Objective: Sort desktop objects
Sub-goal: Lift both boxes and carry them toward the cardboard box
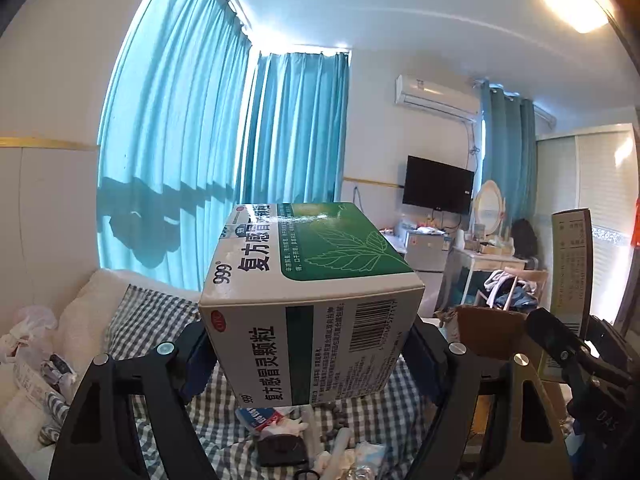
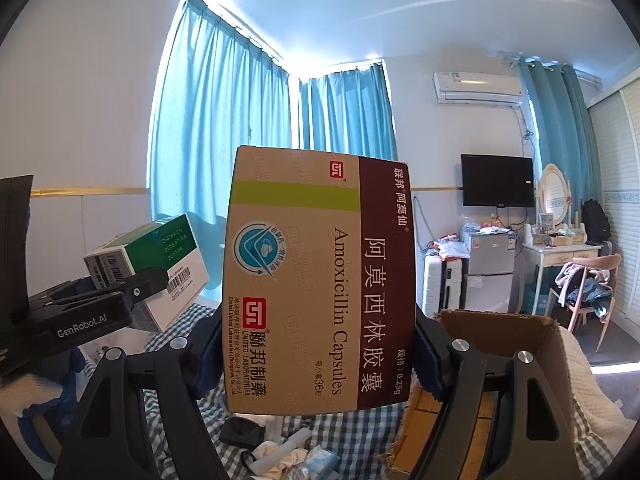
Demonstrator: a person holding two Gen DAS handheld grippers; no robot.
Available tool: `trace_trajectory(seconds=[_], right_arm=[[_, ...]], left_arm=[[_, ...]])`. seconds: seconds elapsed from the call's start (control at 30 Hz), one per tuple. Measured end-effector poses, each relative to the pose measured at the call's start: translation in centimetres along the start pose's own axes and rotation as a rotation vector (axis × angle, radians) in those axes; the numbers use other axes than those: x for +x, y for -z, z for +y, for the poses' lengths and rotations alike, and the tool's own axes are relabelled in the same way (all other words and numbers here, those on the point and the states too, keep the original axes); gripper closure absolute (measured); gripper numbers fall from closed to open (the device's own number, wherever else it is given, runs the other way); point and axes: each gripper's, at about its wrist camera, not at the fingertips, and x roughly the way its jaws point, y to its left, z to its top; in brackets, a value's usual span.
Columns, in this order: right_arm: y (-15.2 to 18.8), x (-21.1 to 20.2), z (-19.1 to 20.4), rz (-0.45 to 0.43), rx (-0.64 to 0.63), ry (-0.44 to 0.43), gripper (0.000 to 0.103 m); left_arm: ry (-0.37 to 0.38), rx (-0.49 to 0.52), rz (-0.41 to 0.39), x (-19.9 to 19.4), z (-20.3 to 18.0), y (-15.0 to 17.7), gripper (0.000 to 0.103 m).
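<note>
Aloft over the checked bedsheet (image 1: 160, 312): a green-and-white 999 cold-granule box (image 1: 312, 312), clamped at its sides by the left gripper (image 1: 310, 354) fingers (image 1: 196, 354), and a tan-and-maroon Amoxicillin Capsules box (image 2: 320, 284), pinched upright between the right gripper (image 2: 318, 356) fingers (image 2: 430, 360). Just right of the capsule box, an open cardboard carton (image 2: 520, 328); below on the sheet, crumpled tissues (image 2: 280, 456) and small packets, with teal curtains (image 2: 224, 120) behind.

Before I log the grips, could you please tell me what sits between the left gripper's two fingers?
The green-and-white cardboard medicine box sits between the left gripper's fingers, clamped on both sides, in the left wrist view.
</note>
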Motion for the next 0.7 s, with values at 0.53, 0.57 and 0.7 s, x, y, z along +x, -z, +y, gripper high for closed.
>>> trace_trajectory(seconds=[0.53,0.57,0.7], right_arm=[[-0.4,-2.4,-7.7,0.000,0.000,0.217,0.027],[-0.4,-2.6,-8.2,-0.001,0.003,0.232,0.027],[-0.6,-3.0,-10.5,0.001,0.035,0.267,0.027]], left_arm=[[0.235,0.014,0.064,3.3,-8.2,0.0,0.022],[0.244,0.018,0.067,3.6,-8.8,0.0,0.021],[0.275,0.054,0.070,4.3,-11.4,0.3,0.021]])
